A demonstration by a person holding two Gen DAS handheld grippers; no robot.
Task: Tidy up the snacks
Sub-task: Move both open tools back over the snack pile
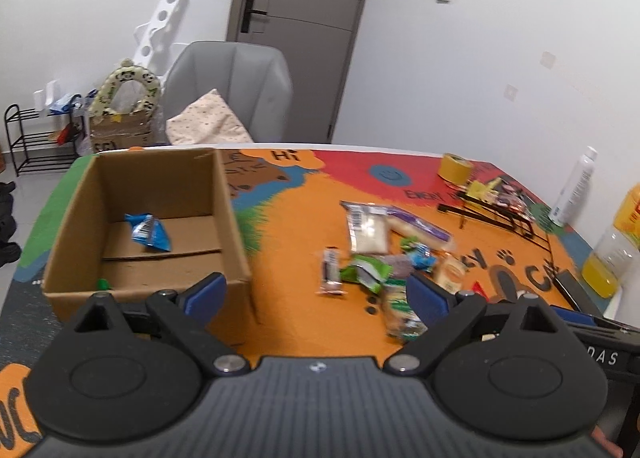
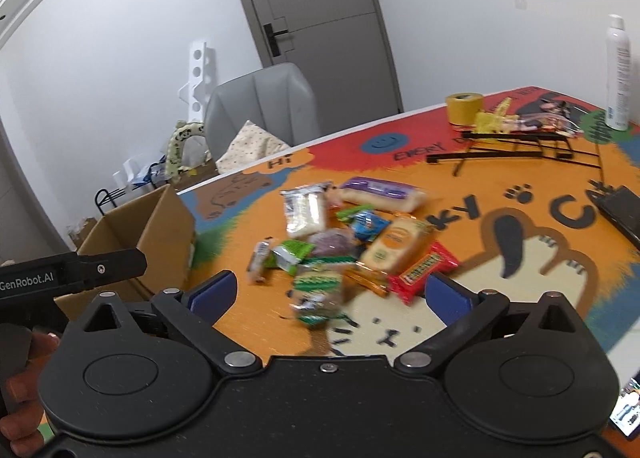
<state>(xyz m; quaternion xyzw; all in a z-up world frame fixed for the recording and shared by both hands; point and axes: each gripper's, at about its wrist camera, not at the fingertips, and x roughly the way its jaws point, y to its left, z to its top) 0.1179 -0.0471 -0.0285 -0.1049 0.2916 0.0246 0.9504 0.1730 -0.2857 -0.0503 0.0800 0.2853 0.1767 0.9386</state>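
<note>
both tongs, left tongs (image 1: pixel 316 296) and right tongs (image 2: pixel 330 292), are standing wide apart and gripping nothing, hovering over the table (image 1: pixel 288 218). loose snacks (image 2: pixel 340 242) are lying piled in the middle of the table, just beyond the blue pads. one blue snack packet (image 1: pixel 149 232) is sitting inside the cardboard box (image 1: pixel 224 194) at the left.

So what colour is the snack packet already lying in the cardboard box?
Blue packet, clearest in the left wrist view.

Snack pile (image 2: pixel 344 242) loose on mat, approx. a dozen pkts; blue packet (image 1: pixel 149 233) flat in cardboard box (image 1: pixel 236 218).
</note>
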